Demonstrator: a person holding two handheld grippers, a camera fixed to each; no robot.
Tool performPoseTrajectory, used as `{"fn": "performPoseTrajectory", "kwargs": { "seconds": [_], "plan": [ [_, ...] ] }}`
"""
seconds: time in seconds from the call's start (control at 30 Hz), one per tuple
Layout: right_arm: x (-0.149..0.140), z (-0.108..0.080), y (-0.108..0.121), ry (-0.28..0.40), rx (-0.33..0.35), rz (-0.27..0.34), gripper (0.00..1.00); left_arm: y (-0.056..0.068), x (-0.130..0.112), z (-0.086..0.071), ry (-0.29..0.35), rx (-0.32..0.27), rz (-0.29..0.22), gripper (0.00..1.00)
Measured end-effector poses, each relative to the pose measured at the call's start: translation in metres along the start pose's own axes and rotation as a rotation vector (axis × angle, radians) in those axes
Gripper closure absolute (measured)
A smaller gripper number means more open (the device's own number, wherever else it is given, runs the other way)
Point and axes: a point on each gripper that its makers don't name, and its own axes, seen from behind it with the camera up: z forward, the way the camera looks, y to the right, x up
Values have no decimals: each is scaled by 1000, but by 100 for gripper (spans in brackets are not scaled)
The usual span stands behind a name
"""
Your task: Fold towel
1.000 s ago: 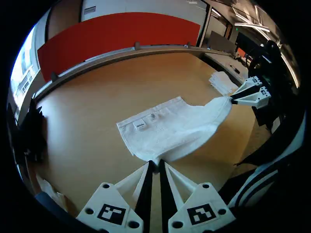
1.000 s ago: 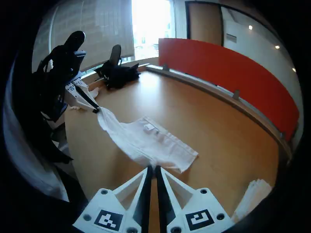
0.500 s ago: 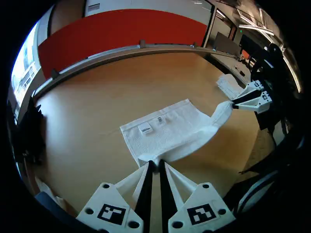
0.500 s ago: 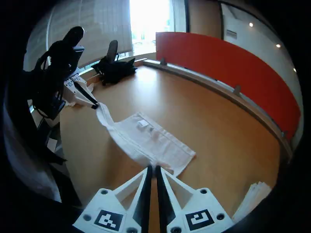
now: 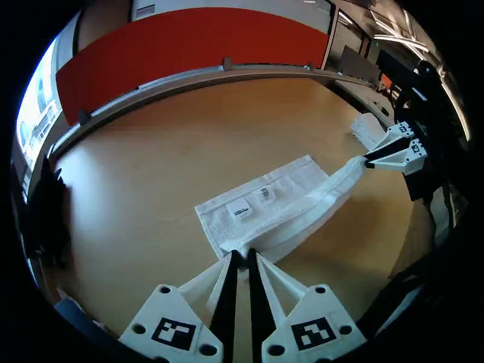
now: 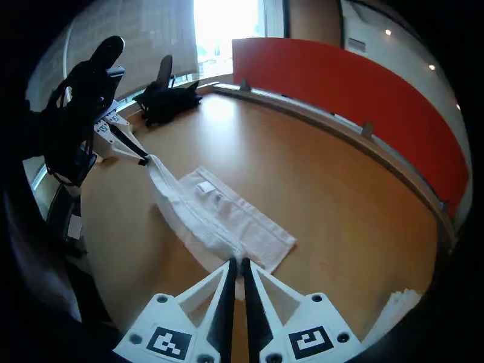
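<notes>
Two pairs of white fingers are each pinched almost together on a corner of the white towel (image 5: 275, 199). The left gripper (image 5: 241, 255) rises from the bottom centre of the left gripper view with the cloth nipped at its tips. The right gripper (image 6: 237, 261) does the same at the bottom centre of the right gripper view. Both point low across the wooden table (image 5: 145, 163), one at each end of the towel's lifted edge. The towel lies mid-table, its long axis running from one gripper to the other. That long edge is raised and stretched between them, and the rest lies flat with two small labels (image 5: 242, 210) facing up. Farther right, a stack (image 5: 368, 127) of what may be folded cloths sits near the table's edge. Beyond, a red partition (image 5: 181, 42) lines the far side, and a bright window (image 6: 227, 30) fills the upper middle of the right gripper view.
</notes>
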Motion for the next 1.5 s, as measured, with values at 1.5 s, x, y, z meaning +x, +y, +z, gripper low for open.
{"fn": "performPoseTrajectory", "kwargs": {
  "seconds": [1.5],
  "plan": [
    [-27,84,46,-107,-70,96,77,-43,-1,88,-41,115,-8,66]
  ]
}}
